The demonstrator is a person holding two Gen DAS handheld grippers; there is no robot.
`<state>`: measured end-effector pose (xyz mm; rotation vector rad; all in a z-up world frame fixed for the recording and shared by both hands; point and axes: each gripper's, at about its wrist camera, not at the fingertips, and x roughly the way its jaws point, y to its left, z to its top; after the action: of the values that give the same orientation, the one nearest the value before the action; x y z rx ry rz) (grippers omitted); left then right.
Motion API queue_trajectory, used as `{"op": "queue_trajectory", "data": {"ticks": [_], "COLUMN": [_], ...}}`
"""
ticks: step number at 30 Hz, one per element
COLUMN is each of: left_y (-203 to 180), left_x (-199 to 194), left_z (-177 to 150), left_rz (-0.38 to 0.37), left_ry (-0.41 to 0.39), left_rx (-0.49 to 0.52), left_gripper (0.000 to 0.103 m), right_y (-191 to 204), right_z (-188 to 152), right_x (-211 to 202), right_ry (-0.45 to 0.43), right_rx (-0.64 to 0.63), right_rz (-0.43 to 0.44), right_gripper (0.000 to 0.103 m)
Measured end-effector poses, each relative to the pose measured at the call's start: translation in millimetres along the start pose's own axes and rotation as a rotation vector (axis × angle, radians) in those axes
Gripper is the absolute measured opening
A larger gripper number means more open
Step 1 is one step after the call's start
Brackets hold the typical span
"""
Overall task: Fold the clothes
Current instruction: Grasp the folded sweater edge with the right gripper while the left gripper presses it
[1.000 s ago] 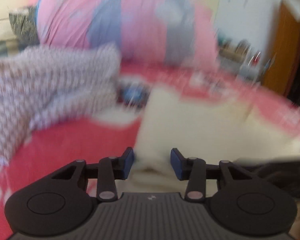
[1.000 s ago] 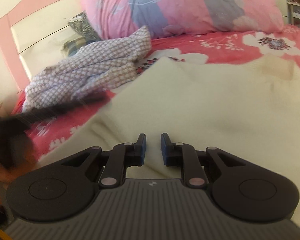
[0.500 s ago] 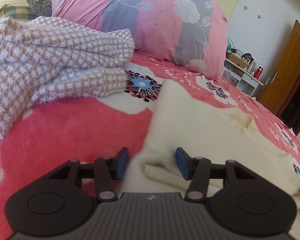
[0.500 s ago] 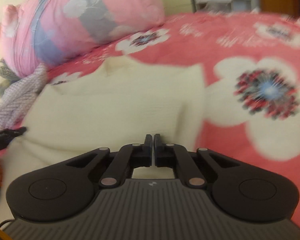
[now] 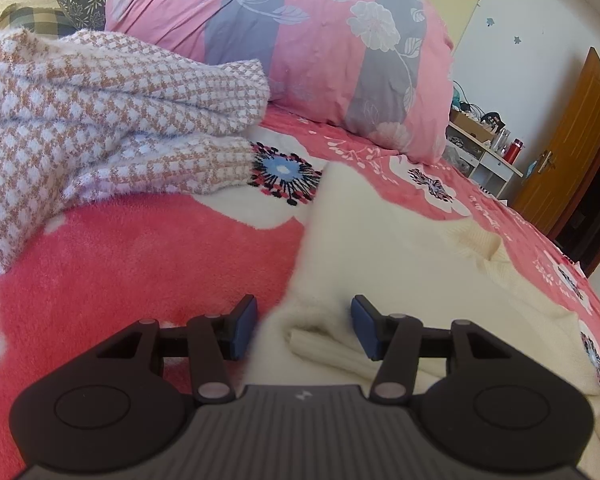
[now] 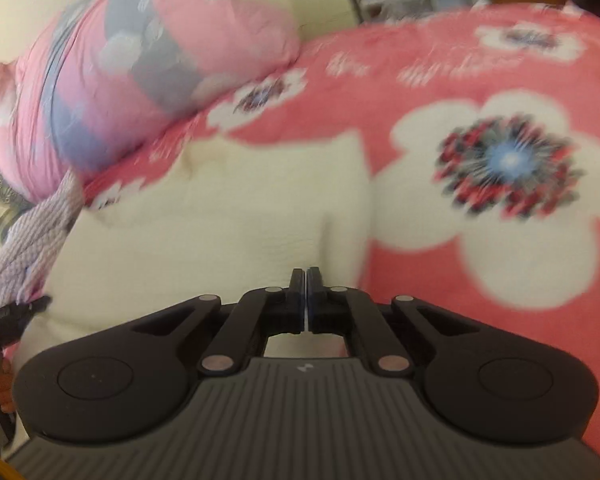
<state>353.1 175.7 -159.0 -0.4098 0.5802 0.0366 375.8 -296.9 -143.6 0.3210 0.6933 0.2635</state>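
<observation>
Currently left gripper [image 5: 303,326] gapes over sweater [image 5: 380,248] cuff; right gripper [image 6: 304,294] closed, possibly pinching sweater's 6 o'clock edge.

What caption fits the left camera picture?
Open left tongs straddle the cream sweater's cuff on a pink flowered blanket.

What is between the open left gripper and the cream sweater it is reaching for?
Nothing visible. The left gripper is open, with its jaws on either side of a folded edge of the cream sweater. The checked garment lies apart on the pink blanket, further back on the left.
</observation>
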Motion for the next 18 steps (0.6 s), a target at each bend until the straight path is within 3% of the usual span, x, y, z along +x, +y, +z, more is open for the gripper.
{"op": "queue_trajectory", "data": {"ticks": [9, 13, 14, 18], "left_y": [4, 6, 7, 7], "left_x": [-2, -3, -3, -3], "left_z": [0, 0, 0, 0], "left_rz": [-0.014, -0.028, -0.029, -0.032], "left_ry": [-0.006, -0.004, -0.003, -0.002], "left_rx": [-0.020, -0.034, -0.037, -0.040], "left_gripper": [0.054, 0.054, 0.054, 0.055], "right_y": [36, 51, 55, 68], "right_z": [34, 49, 53, 70], "right_x": [60, 86, 93, 105], "right_ry": [0.019, 0.028, 0.030, 0.044], "right_rx": [-0.007, -0.011, -0.012, -0.014], "right_rz": [0.021, 0.030, 0.032, 0.064], "right_gripper": [0.006, 0.000, 0.006, 0.006]}}
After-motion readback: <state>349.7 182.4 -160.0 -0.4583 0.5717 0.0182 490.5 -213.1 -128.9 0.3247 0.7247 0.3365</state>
